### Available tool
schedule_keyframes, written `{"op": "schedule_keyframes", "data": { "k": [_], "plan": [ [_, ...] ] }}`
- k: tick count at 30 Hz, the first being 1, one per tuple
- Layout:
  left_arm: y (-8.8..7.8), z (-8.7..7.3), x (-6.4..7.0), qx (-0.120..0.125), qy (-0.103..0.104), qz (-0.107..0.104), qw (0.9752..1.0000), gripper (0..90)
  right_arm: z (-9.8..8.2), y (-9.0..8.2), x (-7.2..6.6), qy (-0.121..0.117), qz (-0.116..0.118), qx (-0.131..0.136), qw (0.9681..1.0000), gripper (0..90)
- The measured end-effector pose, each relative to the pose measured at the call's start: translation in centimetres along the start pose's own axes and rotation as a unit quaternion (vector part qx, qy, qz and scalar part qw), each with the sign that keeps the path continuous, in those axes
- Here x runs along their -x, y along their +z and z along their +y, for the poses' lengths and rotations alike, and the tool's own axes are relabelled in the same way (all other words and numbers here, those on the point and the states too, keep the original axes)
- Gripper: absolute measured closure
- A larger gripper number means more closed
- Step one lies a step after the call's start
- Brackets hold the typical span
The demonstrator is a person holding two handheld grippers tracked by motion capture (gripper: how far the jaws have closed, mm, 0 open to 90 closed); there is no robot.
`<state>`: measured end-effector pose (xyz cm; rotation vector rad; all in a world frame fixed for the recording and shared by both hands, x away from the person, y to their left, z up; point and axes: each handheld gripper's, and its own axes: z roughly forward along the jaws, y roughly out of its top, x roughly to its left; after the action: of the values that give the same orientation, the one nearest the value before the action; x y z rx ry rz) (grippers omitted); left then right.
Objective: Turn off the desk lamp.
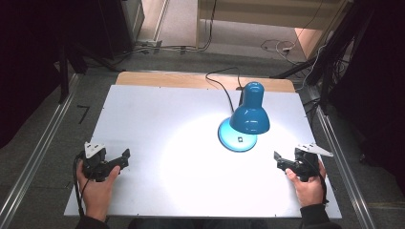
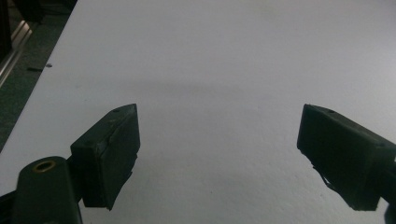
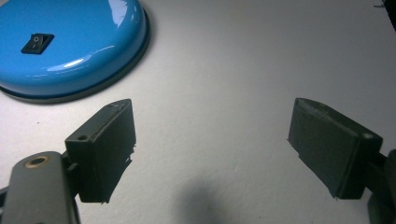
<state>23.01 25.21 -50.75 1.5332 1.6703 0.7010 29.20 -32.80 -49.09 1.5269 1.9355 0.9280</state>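
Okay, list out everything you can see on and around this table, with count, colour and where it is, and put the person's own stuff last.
Glossy blue metal desk lamp: one, blue, far right of table centre, lit, shade facing down.
Round blue lamp base: one, blue, under the shade.
Black rocker switch: one, black, on top of the base.
Black lamp cord: one, black, running from the lamp off the table's far edge.
White table top: one, white, centre.
Cables on the floor: several, pale and dark, beyond the table.
Left gripper: one, black, near left, jaws apart, holding nothing.
Right gripper: one, black, near right, jaws apart, holding nothing.
Hands: two, gripping the handles.
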Motion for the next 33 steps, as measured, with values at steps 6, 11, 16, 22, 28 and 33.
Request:
{"op": "schedule_keyframes", "data": {
  "k": [6, 11, 16, 22, 28, 33],
  "plan": [
    [0.0, 0.0, 0.0, 0.001, 0.001, 0.0, 1.0, 13.9, 0.1, 0.3, -0.4, -0.003, 0.004, -0.002, 1.0, 13.5],
    [0.0, 0.0, 0.0, 0.001, 0.0, -0.001, 1.0, 13.9, 0.3, 0.6, -0.8, -0.006, 0.011, -0.001, 0.9999, 13.5],
    [0.0, 0.0, 0.0, 0.001, 0.0, -0.001, 1.0, 13.8, 0.5, 0.9, -1.3, -0.011, 0.018, -0.001, 0.9998, 13.5],
    [0.0, 0.0, 0.0, 0.0, 0.0, -0.001, 1.0, 13.9, 0.7, 1.3, -1.7, -0.016, 0.022, -0.002, 0.9996, 13.5],
    [0.1, 0.0, 0.0, 0.0, -0.001, -0.001, 1.0, 13.9, 0.8, 1.5, -2.1, -0.017, 0.026, -0.002, 0.9995, 13.8],
    [0.0, 0.0, 0.0, 0.0, 0.0, -0.001, 1.0, 13.9, 0.9, 1.7, -2.3, -0.017, 0.03, -0.004, 0.9994, 13.9]
  ]
}}
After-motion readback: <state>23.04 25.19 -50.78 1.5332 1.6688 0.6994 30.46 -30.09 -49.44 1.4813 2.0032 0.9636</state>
